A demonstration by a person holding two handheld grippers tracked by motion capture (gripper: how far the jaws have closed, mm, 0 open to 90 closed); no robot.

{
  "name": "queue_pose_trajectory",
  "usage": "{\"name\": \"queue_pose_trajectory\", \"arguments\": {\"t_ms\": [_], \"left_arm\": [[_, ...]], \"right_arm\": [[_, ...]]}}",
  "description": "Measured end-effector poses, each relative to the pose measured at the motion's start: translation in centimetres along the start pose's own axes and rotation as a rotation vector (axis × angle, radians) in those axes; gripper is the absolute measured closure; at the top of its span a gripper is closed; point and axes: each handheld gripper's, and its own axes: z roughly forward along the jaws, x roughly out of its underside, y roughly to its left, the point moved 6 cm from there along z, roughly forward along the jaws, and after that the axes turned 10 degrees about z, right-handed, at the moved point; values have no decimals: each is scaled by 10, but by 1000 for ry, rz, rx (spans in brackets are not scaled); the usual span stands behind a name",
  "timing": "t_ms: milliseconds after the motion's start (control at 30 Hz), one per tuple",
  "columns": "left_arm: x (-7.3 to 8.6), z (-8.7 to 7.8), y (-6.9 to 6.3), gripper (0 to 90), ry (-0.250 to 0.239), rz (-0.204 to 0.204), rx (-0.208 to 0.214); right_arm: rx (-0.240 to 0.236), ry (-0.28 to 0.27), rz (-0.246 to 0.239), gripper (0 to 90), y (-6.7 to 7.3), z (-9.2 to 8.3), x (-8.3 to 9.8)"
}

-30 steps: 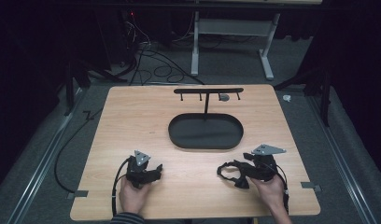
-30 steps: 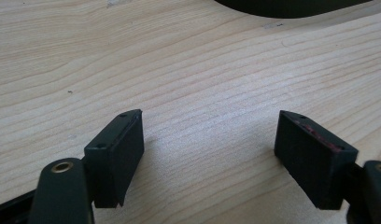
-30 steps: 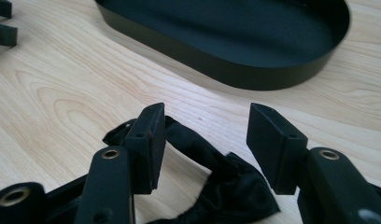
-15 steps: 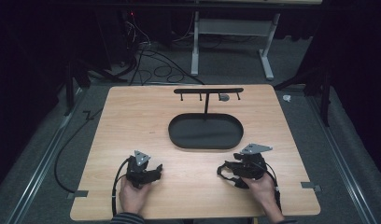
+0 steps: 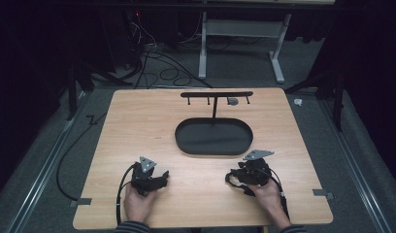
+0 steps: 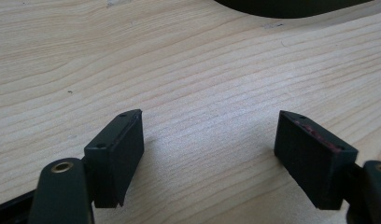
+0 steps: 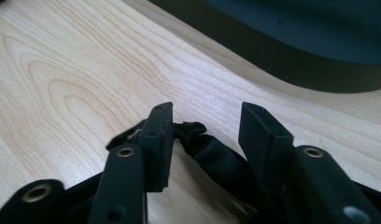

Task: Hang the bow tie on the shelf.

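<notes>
A bench [image 5: 138, 121] carries a tray [image 5: 214, 137] at its middle, slightly toward the far side. A rack [image 5: 216, 94] on a post rises from the tray's far edge, its bar running left to right. Near the front edge, the left tool [image 5: 155, 180] rests on the bench, left of the tray and nearer the person. The right tool [image 5: 235, 178] sits to the right, just before the tray, with a strap [image 7: 212, 154] lying on the bench between its jaws. Behind the bench, cables [image 5: 152, 53] lie on the floor beside a frame [image 5: 244, 29].

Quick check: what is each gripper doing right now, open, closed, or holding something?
Left gripper: open, nothing between its jaws.
Right gripper: open, jaws just been closing around a small black fabric strap, not yet pressing it.
</notes>
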Motion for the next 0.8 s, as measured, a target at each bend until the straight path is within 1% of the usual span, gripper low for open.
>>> {"name": "queue_pose_trajectory", "arguments": {"t_ms": [133,167,200,233,267,333,500,600,700,800], "left_arm": [[0,0,0,245,0,0,0],[0,0,0,245,0,0,0],[0,0,0,245,0,0,0],[0,0,0,245,0,0,0],[0,0,0,246,0,0,0],[0,0,0,245,0,0,0],[0,0,0,245,0,0,0],[0,0,0,245,0,0,0],[0,0,0,246,0,0,0],[0,0,0,245,0,0,0]], "right_arm": [[7,18,7,629,-4,3,3],[7,18,7,629,-4,3,3],[8,28,8,662,-5,4,4],[8,28,8,662,-5,4,4],[7,39,9,689,-5,5,5],[8,37,3,705,-5,5,5],[15,40,-11,787,-5,4,6],[20,20,-25,810,-5,4,6],[16,8,-19,815,-5,2,6],[19,-11,-23,819,-6,-3,4]]}}
